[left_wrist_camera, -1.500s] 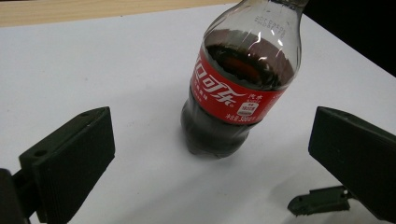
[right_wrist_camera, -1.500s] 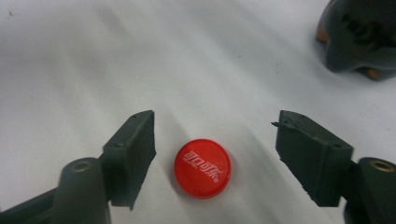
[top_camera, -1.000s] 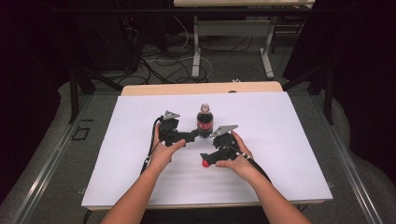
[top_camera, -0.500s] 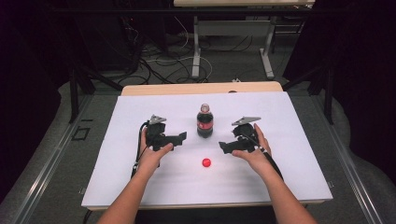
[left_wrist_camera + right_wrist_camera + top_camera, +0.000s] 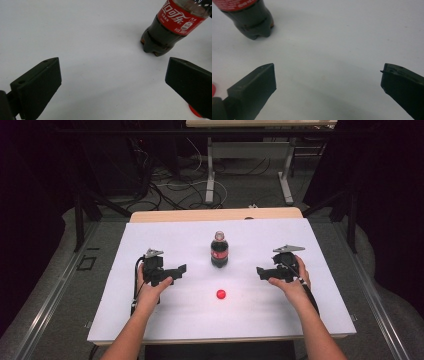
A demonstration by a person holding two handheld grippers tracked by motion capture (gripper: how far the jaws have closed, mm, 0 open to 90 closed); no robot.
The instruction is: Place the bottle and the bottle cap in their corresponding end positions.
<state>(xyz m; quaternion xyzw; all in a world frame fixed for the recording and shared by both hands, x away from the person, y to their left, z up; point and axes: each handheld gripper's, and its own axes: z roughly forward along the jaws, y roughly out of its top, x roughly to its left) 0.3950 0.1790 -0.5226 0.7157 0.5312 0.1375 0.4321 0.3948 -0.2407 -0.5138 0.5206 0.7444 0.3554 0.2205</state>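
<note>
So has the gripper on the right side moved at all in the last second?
Yes. The right gripper has drawn away from the cola bottle, out toward the right edge of the white table; a second ago it sat close beside the bottle.

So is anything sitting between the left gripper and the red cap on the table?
Nothing visible does. The left gripper is open, and bare white table lies between it and the red cap. The bottle stands farther back, off that line.
</note>
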